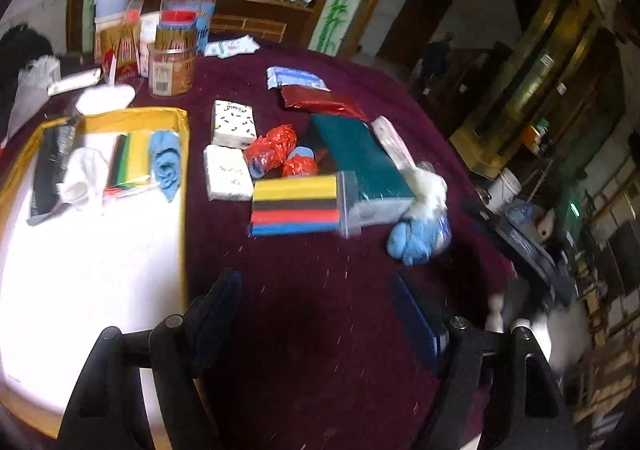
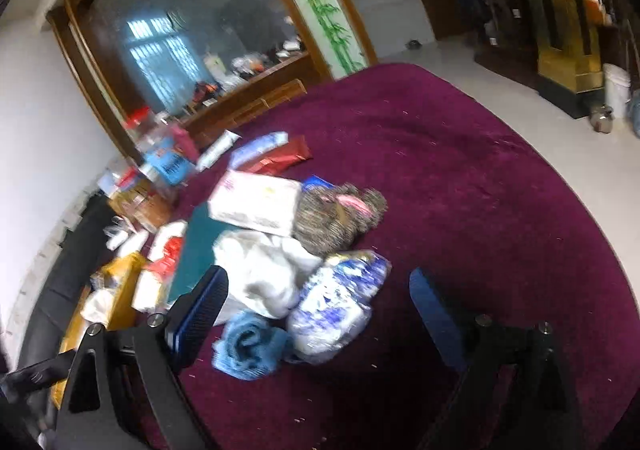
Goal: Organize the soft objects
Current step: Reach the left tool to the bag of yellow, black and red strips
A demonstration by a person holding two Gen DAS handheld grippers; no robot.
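Left gripper [image 1: 316,304] and right gripper [image 2: 318,304]: jaws apart, empty, over napped maroon cloth [image 1: 304,330]. Crumpled blue towel [image 2: 250,346] lies just ahead of the right gripper; striped rectangular sponge pack [image 1: 296,205] mid-table; yellow-rimmed tray [image 1: 182,153] to the left.

both hand-held grippers [image 1: 318,308] [image 2: 320,304] gape, empty.

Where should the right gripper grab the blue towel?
Take the blue towel across its rolled middle, coming straight down from above. It lies bunched on the cloth just ahead of the open right gripper, crowded by the patterned bag.
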